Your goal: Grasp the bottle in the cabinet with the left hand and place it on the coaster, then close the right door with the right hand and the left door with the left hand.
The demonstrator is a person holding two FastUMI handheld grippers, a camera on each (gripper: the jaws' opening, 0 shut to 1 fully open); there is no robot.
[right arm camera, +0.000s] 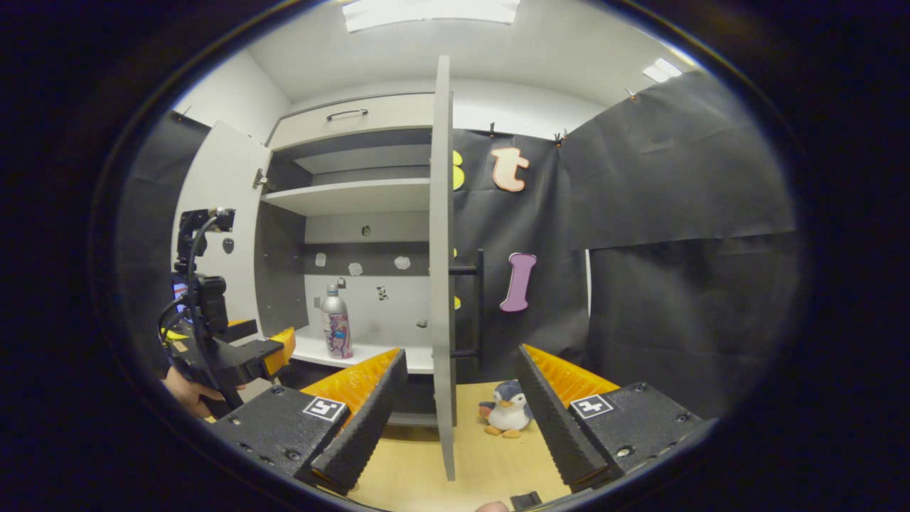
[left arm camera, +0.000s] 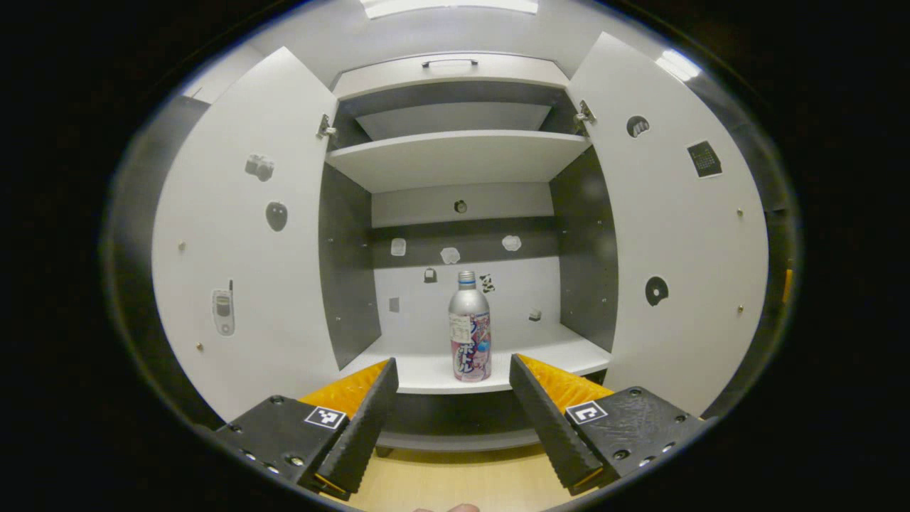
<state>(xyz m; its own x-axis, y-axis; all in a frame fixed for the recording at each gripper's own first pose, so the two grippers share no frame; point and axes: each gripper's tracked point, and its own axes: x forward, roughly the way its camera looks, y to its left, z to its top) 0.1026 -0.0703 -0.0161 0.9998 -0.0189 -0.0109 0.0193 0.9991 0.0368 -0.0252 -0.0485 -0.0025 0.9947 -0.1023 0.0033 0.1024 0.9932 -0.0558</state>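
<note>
- In the left gripper view the left tool is at the bottom centre of the frame, its two fingers spread wide and pinching nothing.
- The bottle stands upright in the middle of the frame, on the lower shelf of the cabinet, seen in the gap between the fingers but well behind them.
- The left door at the left of the frame and the right door at the right are both swung open.
- In the right gripper view the right tool is at the bottom centre, also spread wide and empty.
- The right door is seen there edge-on, in the centre of the frame, between the fingers.
- The bottle shows left of centre, on the cabinet shelf.
- The left tool, held by a hand, is at the lower left, near the shelf and apart from the bottle.
- A toy penguin sits on the wooden surface in the lower centre, just right of the door.
</note>
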